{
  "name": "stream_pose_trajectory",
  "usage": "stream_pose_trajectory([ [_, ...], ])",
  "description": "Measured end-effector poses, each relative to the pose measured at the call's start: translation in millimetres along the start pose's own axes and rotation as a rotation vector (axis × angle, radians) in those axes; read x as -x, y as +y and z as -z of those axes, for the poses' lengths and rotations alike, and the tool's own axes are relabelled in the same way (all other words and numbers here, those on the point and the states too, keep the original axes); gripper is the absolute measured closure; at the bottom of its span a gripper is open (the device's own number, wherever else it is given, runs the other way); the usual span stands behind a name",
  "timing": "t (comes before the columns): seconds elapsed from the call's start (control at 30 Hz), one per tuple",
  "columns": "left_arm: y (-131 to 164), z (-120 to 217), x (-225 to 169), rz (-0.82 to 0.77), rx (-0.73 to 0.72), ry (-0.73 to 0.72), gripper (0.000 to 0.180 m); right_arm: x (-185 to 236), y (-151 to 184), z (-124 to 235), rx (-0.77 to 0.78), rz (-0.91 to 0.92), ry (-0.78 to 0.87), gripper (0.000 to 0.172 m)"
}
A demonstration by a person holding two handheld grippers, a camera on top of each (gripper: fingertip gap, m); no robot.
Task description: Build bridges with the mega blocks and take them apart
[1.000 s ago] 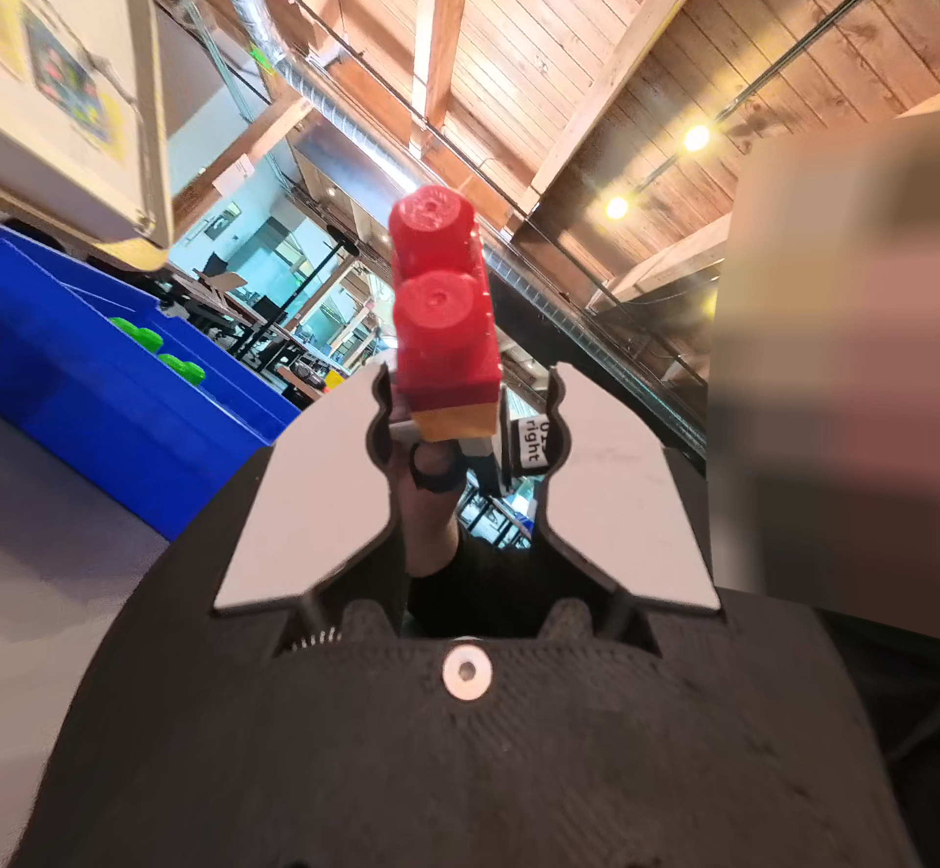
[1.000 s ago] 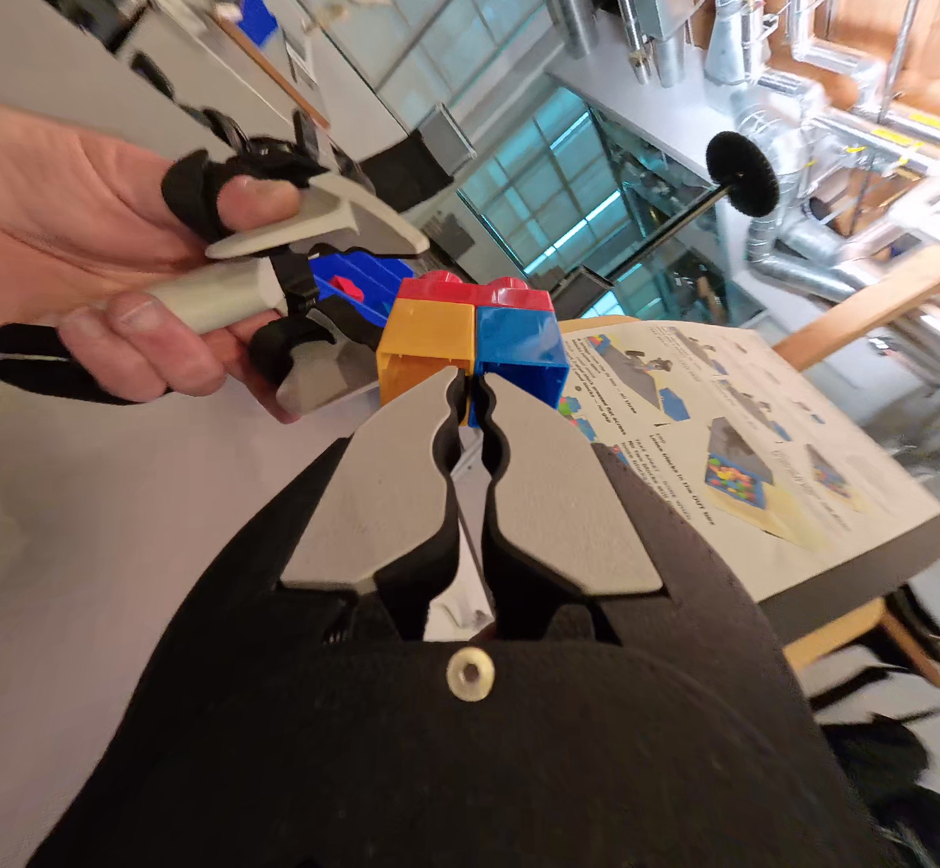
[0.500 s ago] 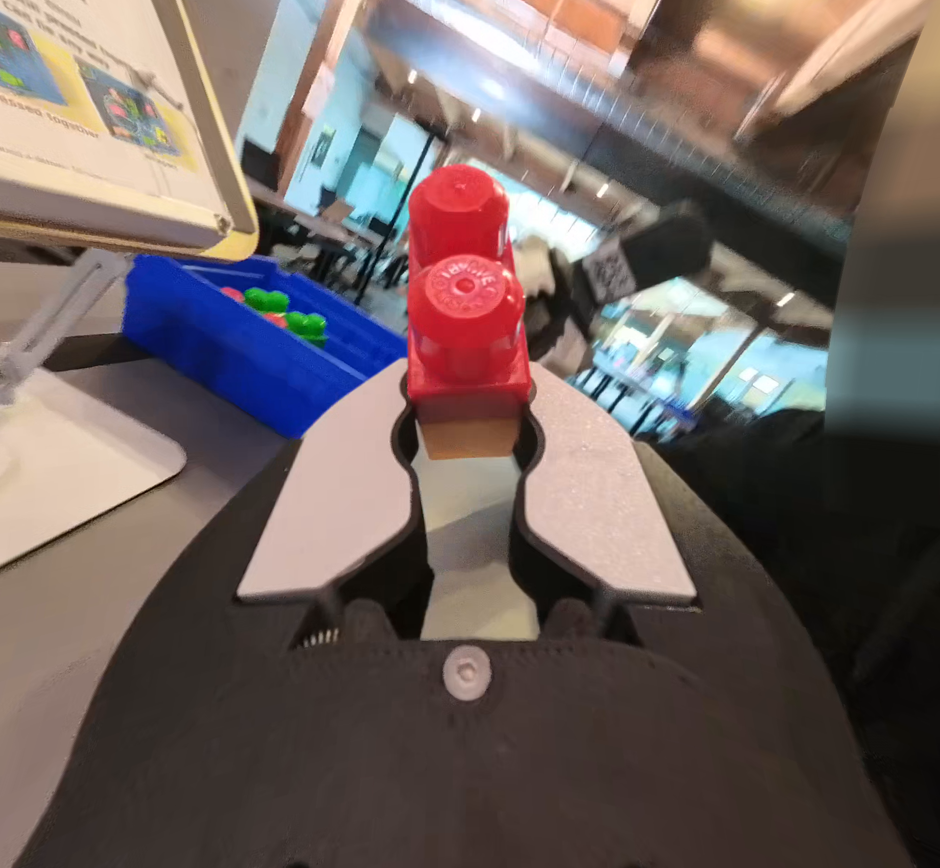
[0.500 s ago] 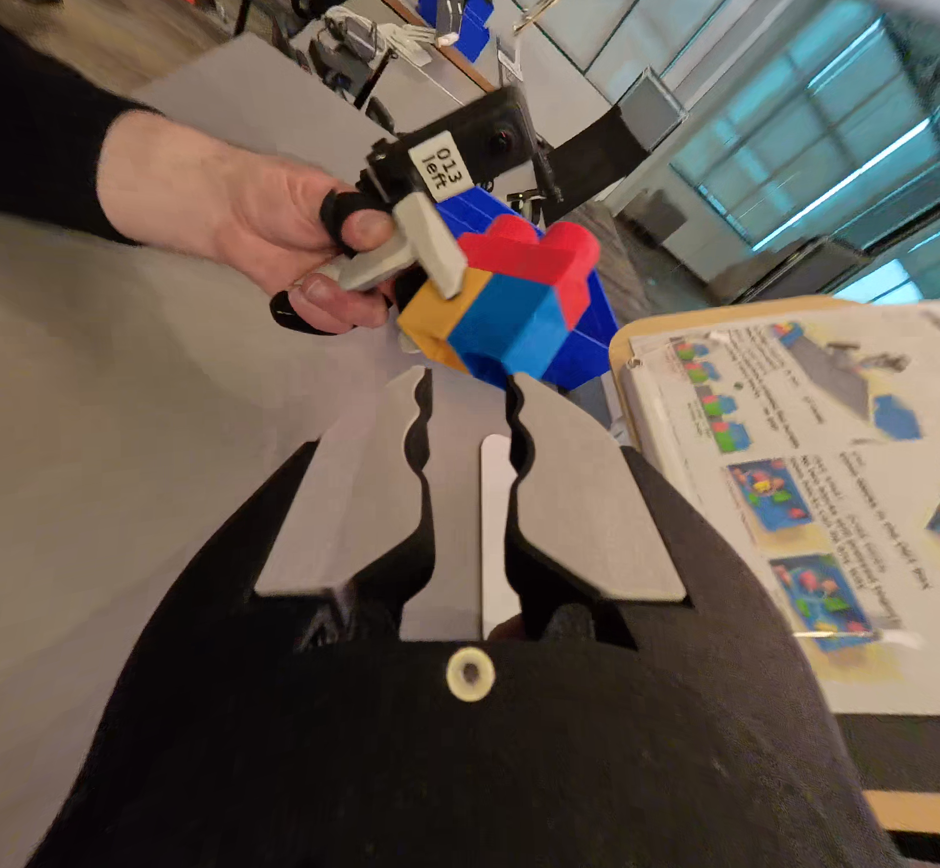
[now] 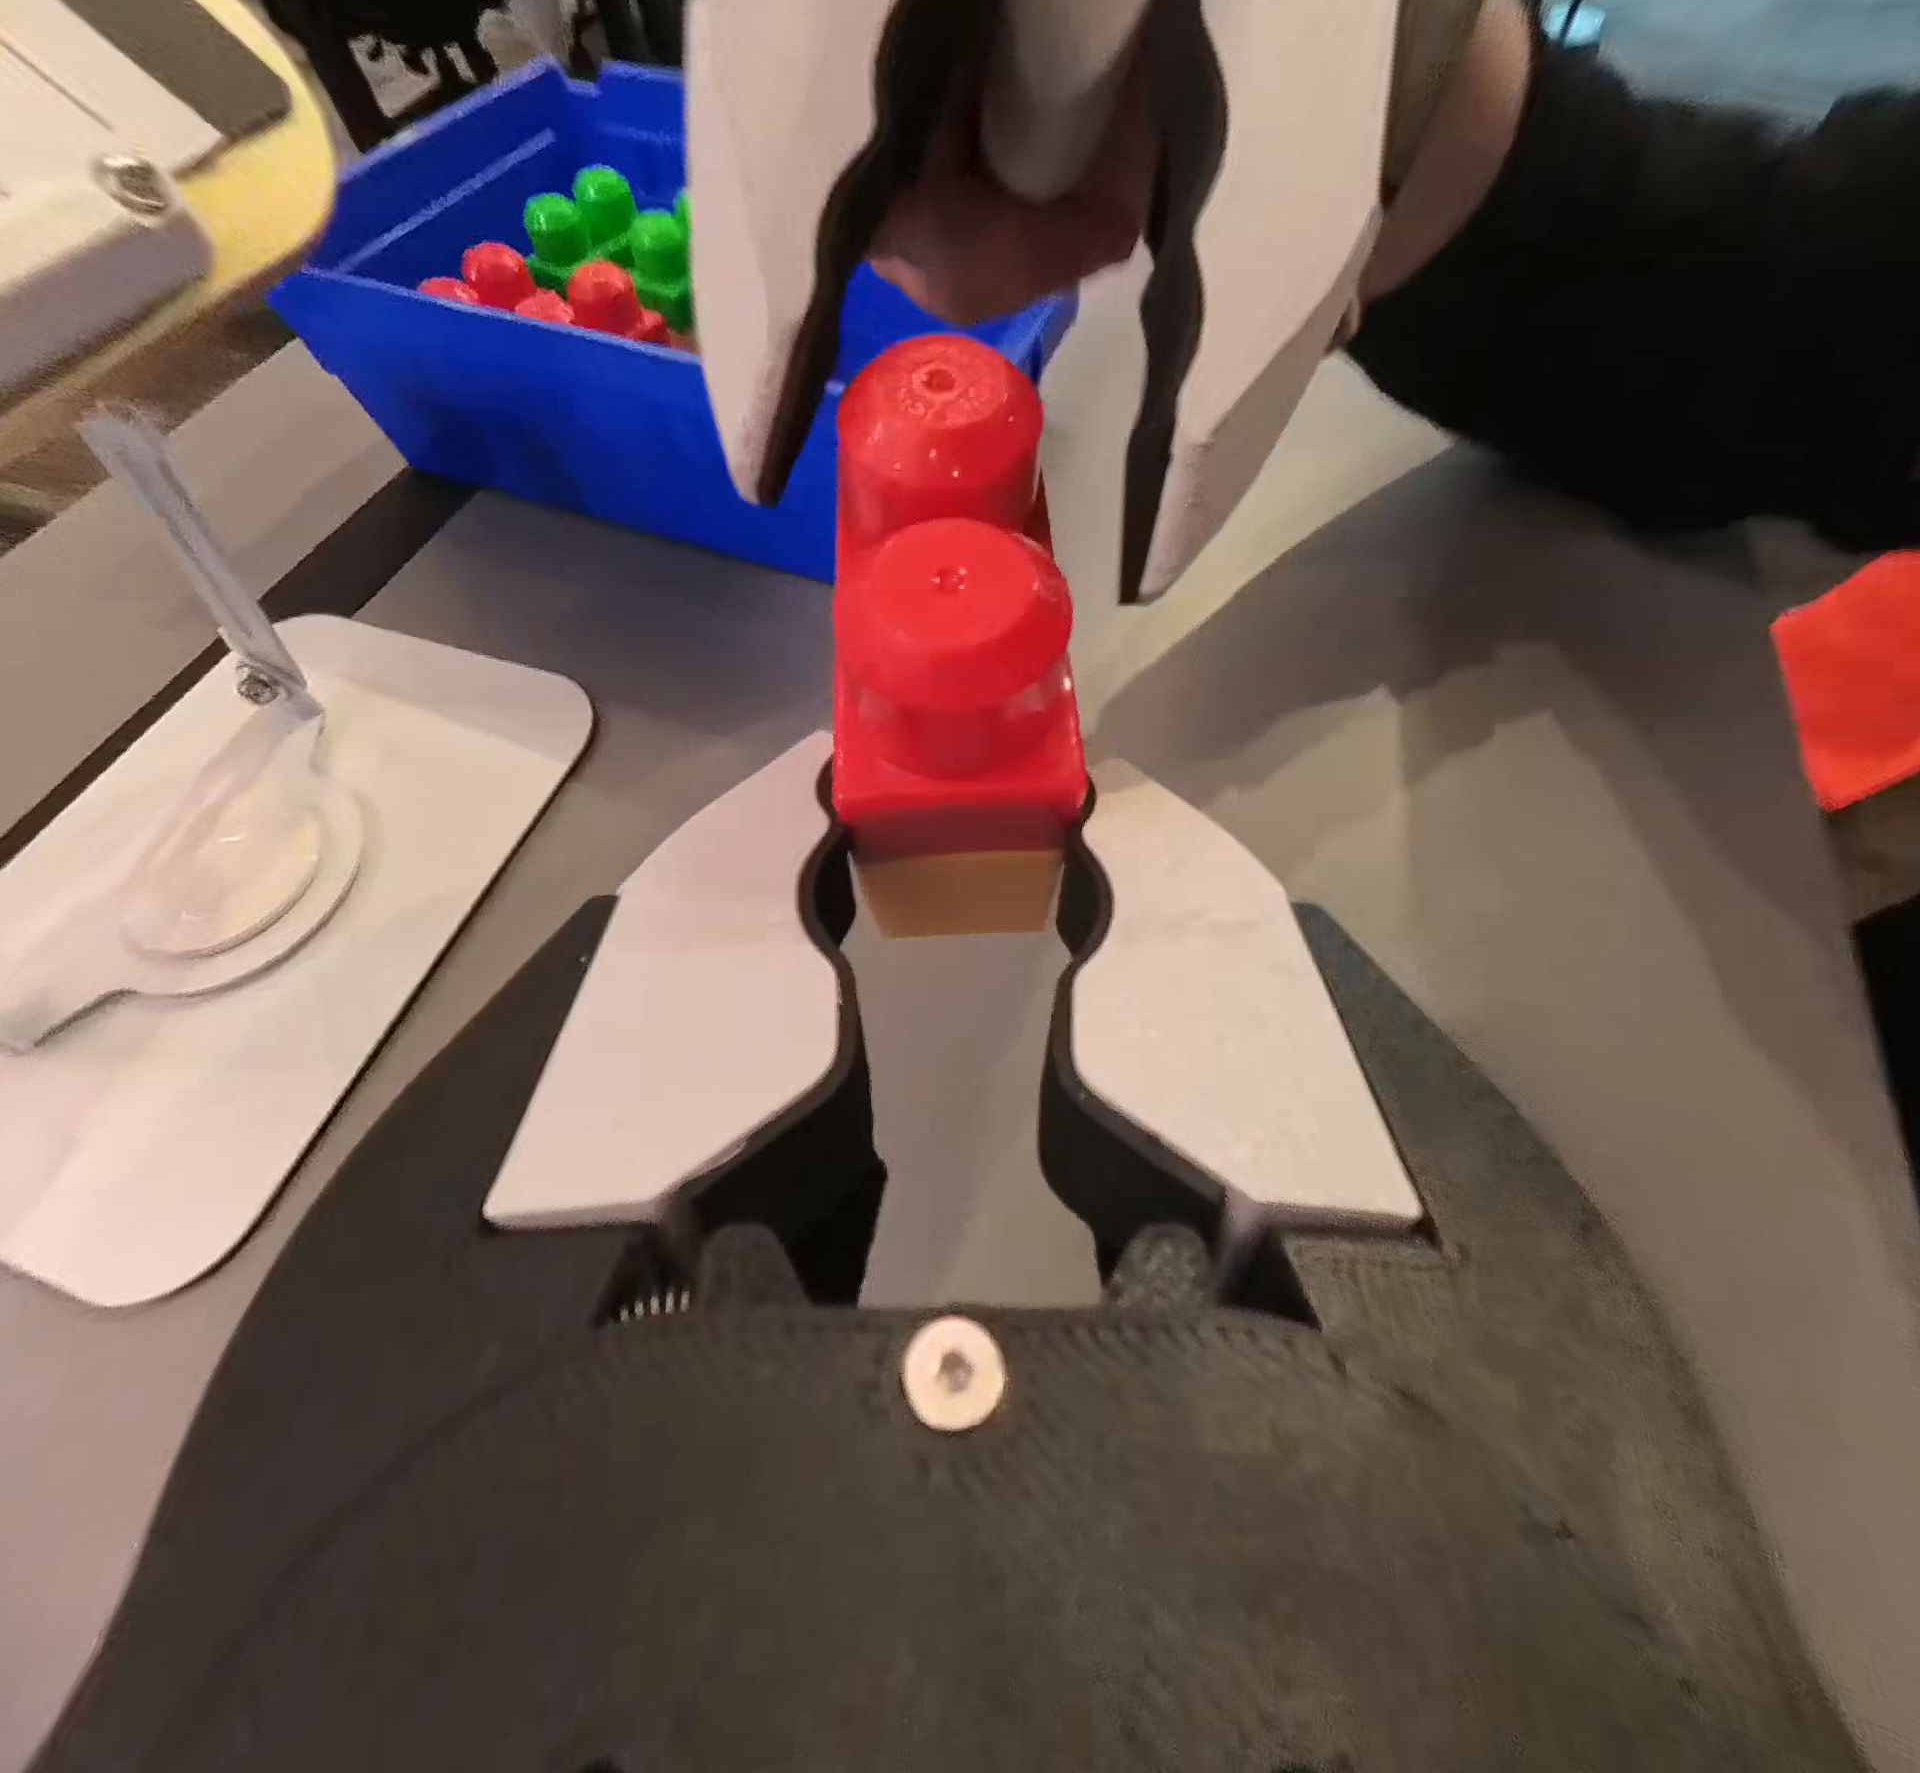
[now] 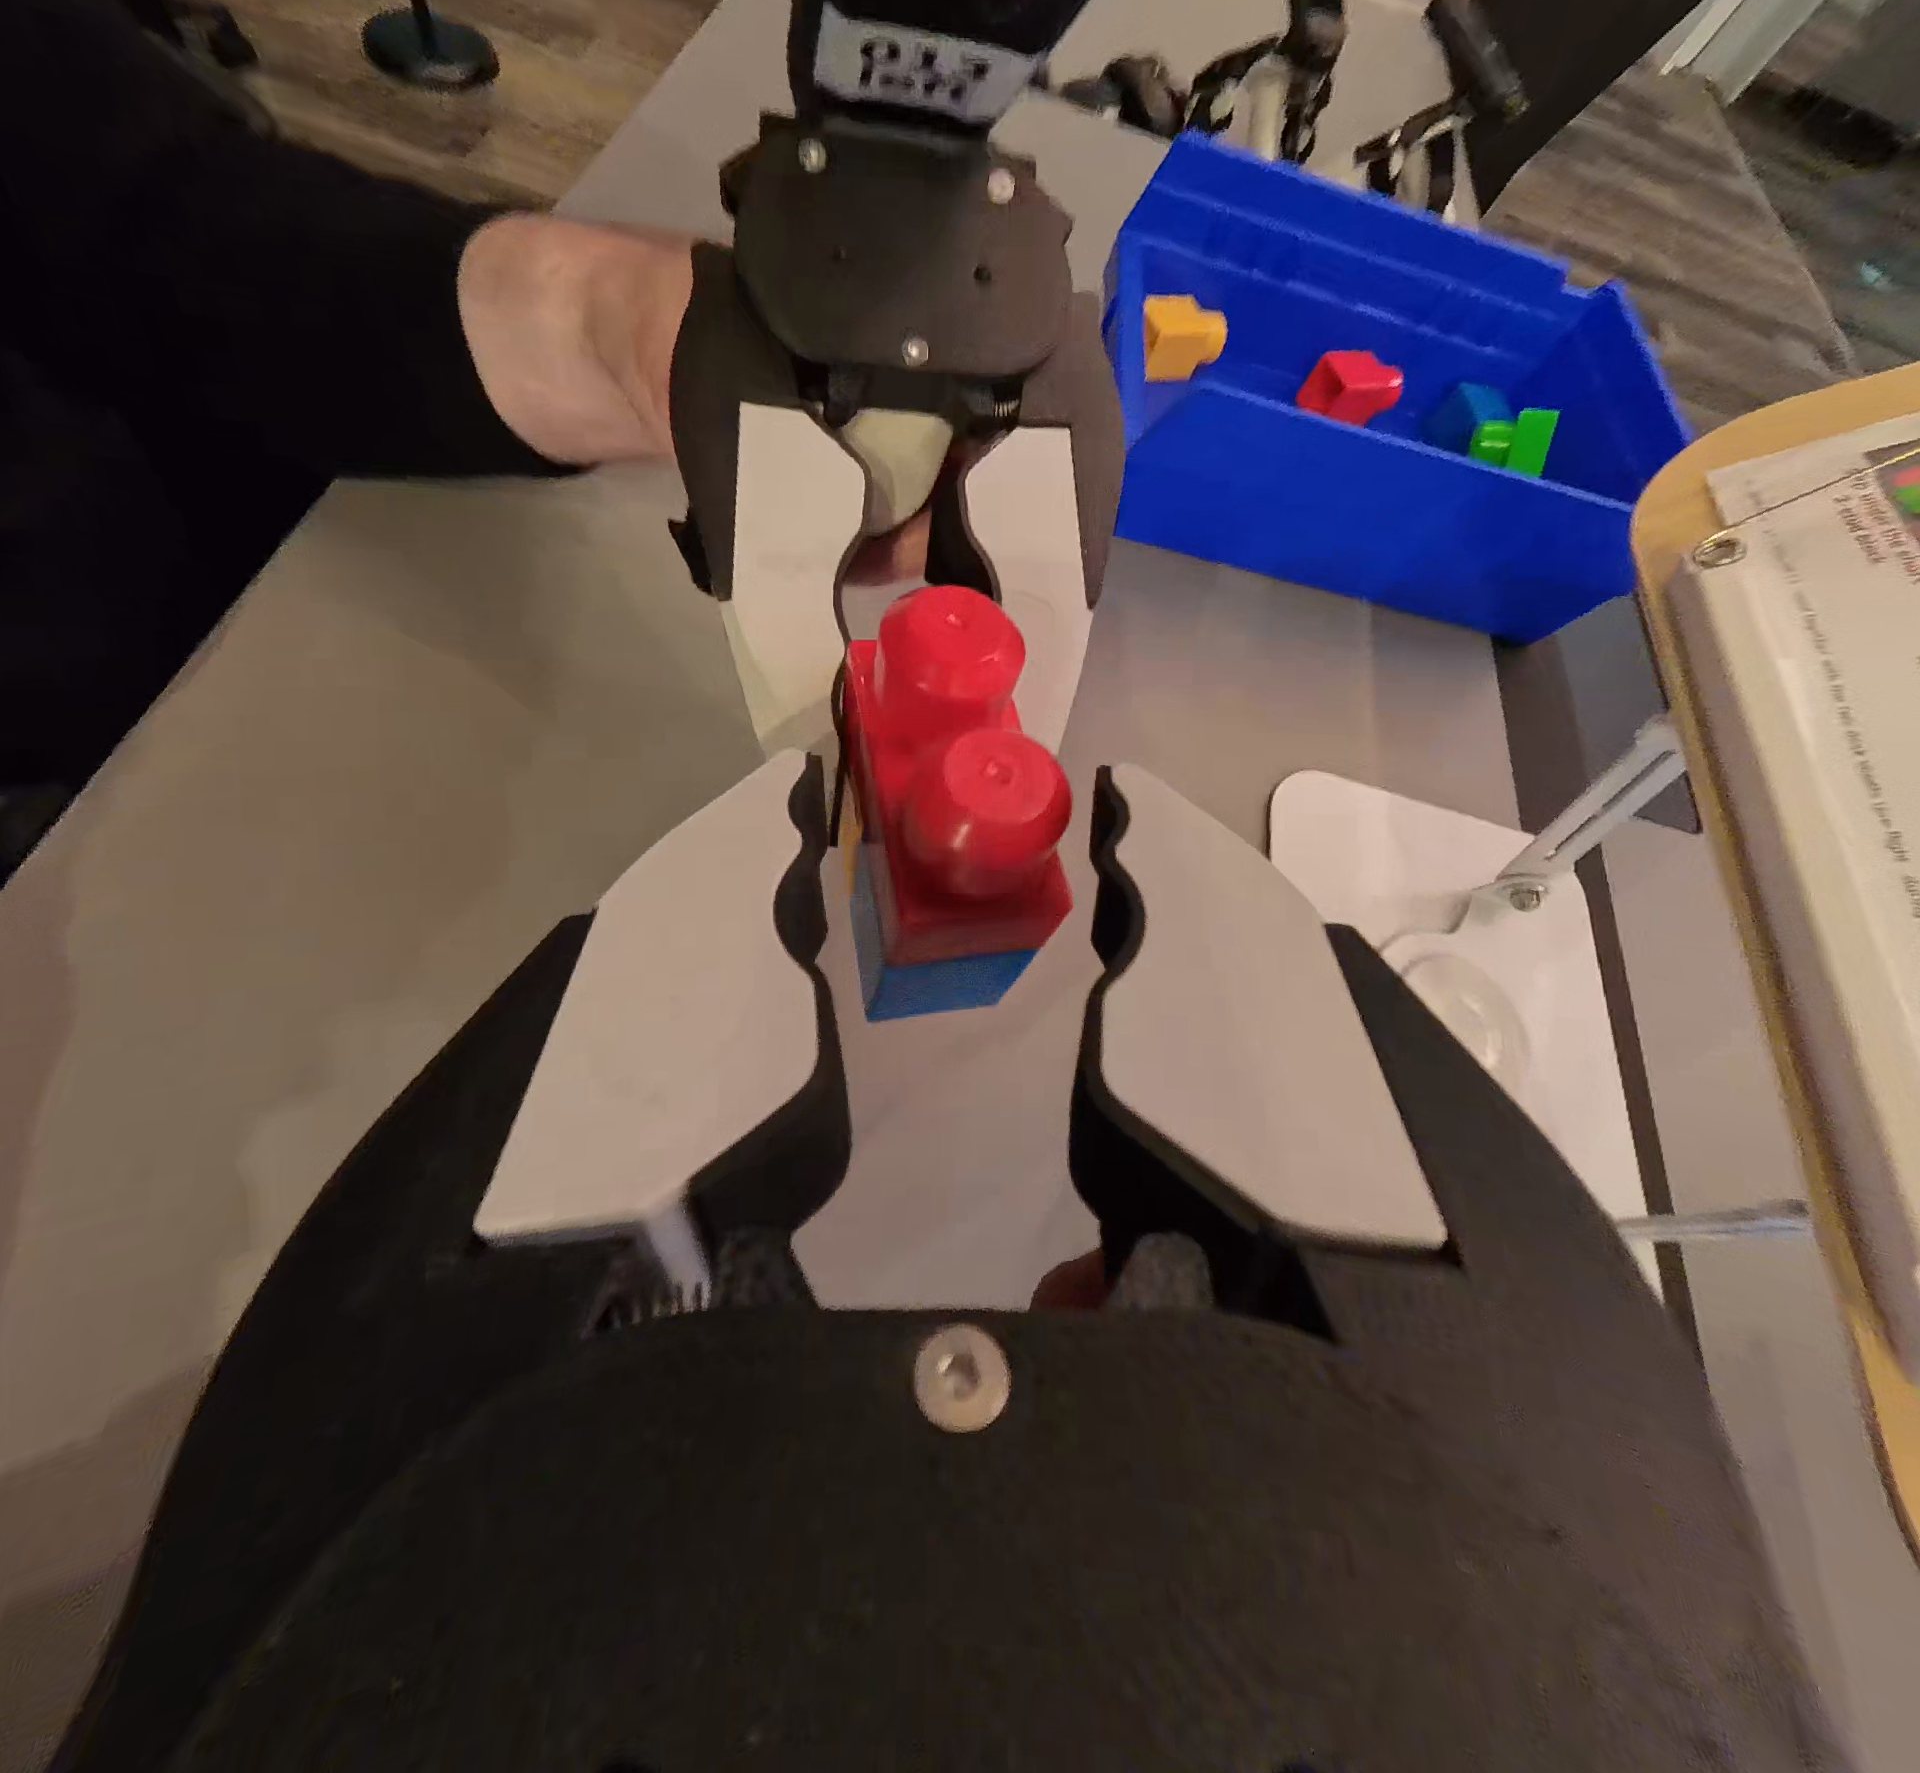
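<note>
While gripped at the near end by the left gripper (image 5: 958, 819), jaws pinching both sides, small bridge (image 5: 951, 674) held above desk (image 5: 644, 622): one red block over one yellow. Right gripper (image 5: 940, 539) open, straddling the far end. Behind, blue bin (image 5: 540, 393) with several red and green blocks.

Seen from the right gripper (image 6: 951, 840): jaws wide, clear of bridge (image 6: 956, 819); one blue block beneath. Likely take-apart step; next needs closing on the blue end, then pulling. Bin (image 6: 1351, 487) shows four loose blocks.
</note>
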State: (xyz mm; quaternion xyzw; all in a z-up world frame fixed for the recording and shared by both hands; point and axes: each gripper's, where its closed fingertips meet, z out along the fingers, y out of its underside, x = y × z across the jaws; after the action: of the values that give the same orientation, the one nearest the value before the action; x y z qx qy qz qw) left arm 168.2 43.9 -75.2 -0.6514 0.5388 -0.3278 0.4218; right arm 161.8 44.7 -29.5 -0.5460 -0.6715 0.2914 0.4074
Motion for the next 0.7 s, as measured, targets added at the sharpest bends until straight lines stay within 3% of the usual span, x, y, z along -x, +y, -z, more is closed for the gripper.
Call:
stream_pose_trajectory([
  [0.17, 17, -12, -5, -0.12, 0.159, -0.05, 0.144, 7, 22, -8, 0.188, 0.074, 0.01, 0.122],
  [0.4, 26, -15, -6, -0.213, 0.248, -0.102, 0.144, 19, 56, -20, 0.466, 0.192, 0.014, 0.134],
  [0.53, 23, -13, -2, -0.236, 0.238, -0.131, 0.144, 15, 54, -20, 0.462, 0.19, 0.039, 0.135],
  [0.7, 2, 6, 9, -0.18, 0.094, -0.161, 0.135, 1, 38, 5, 0.352, 0.136, 0.072, 0.135],
])
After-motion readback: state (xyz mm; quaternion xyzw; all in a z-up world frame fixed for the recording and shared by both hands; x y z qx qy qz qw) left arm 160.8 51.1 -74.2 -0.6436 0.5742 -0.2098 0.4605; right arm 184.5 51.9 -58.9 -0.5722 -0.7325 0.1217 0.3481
